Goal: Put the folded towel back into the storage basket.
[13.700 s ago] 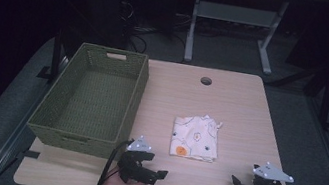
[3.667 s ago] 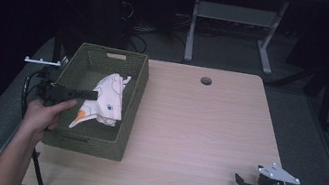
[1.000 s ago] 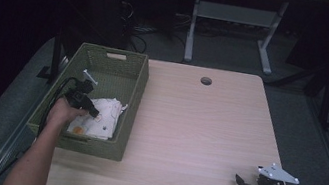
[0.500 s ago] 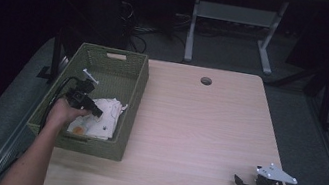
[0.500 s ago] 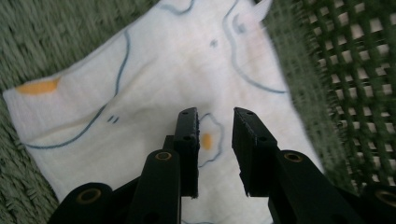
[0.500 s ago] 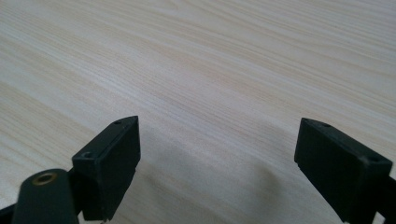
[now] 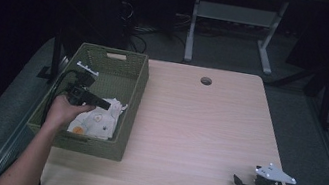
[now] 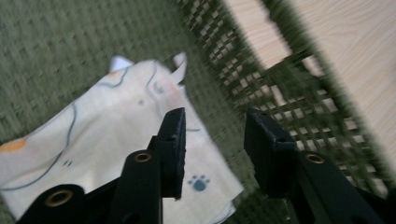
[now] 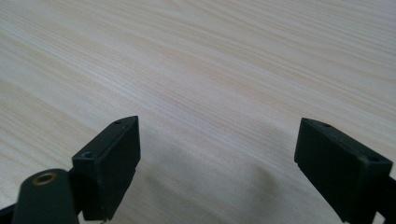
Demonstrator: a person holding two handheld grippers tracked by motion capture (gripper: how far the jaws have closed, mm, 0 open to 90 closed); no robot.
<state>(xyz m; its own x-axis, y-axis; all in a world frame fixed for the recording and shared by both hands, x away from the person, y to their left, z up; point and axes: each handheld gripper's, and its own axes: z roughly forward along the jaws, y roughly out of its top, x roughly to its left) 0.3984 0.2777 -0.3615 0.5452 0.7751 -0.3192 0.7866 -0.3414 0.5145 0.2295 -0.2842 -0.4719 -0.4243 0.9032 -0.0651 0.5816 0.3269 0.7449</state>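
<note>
A folded cream cloth [image 7: 97,121] printed with paw marks and orange patches lies on the floor of the green woven basket [image 7: 136,80] at the table's left side. In the left gripper view the cloth [image 8: 93,154] spreads just below my left gripper [image 8: 212,140], whose jaws stand apart with nothing between them. From above, the left gripper [image 7: 102,104] hovers inside the basket over the cloth, held by a hand. My right gripper [image 7: 239,181] rests near the table's front right corner, and its jaws [image 9: 217,158] are wide open over bare wood.
The basket's mesh wall [image 8: 280,93] rises close on the right of the left gripper. A round cable hole [image 7: 206,80] sits at the table's far middle. A metal stand [image 7: 235,18] and cables lie on the dark floor beyond the table.
The cloth went from the table into the basket and was let go. Over the last second the left gripper has lifted slightly off the cloth. The right gripper stayed put.
</note>
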